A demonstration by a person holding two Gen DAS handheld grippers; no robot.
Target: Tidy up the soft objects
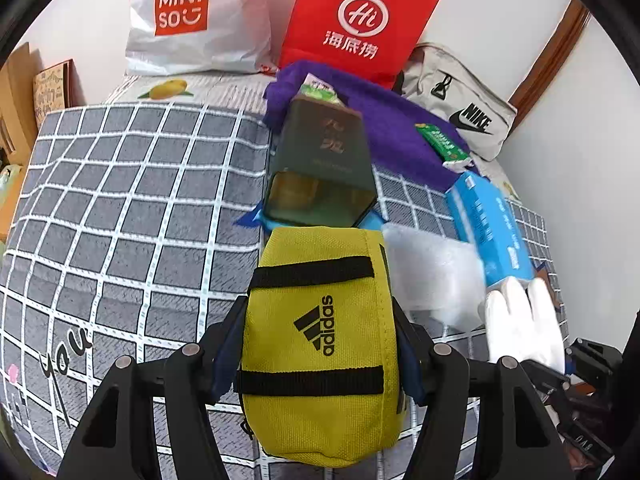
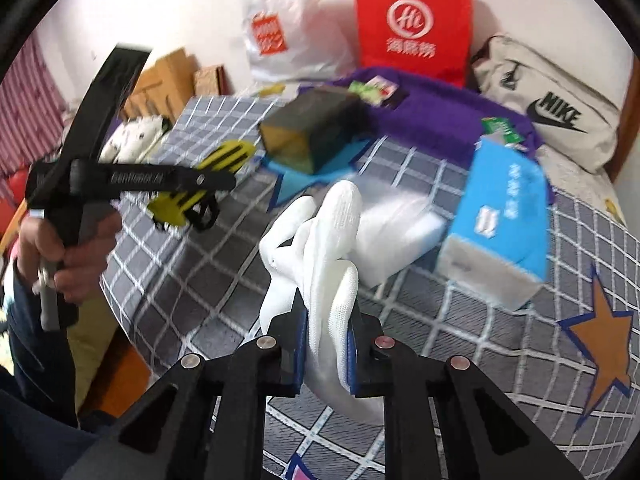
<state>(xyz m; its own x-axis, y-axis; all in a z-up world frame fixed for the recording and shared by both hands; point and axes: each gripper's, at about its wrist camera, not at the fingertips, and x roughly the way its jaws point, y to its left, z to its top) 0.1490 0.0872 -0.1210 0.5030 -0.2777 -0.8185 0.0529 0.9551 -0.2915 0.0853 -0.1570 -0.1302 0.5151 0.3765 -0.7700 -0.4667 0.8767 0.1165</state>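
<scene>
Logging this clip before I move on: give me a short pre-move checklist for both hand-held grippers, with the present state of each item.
1. Left hand-held gripper shut on yellow pouch: ok.
2. Right hand-held gripper shut on white glove: ok.
3. Glove held securely: cannot tell, its fingers droop loose.
4. Free bedspread left of the green box: ok.
5. Destination for either item: cannot tell.

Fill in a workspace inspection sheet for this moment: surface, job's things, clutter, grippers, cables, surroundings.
Surface: grey checked bedspread.
Job's things: yellow Adidas pouch; white glove.
Clutter: dark green box, blue tissue pack, purple towel, Nike bag.
Grippers: left gripper shut on the pouch; right gripper shut on the glove.
Cables: nothing seen.
Surroundings: Miniso bag and red Haidilao bag near the white wall.
</scene>
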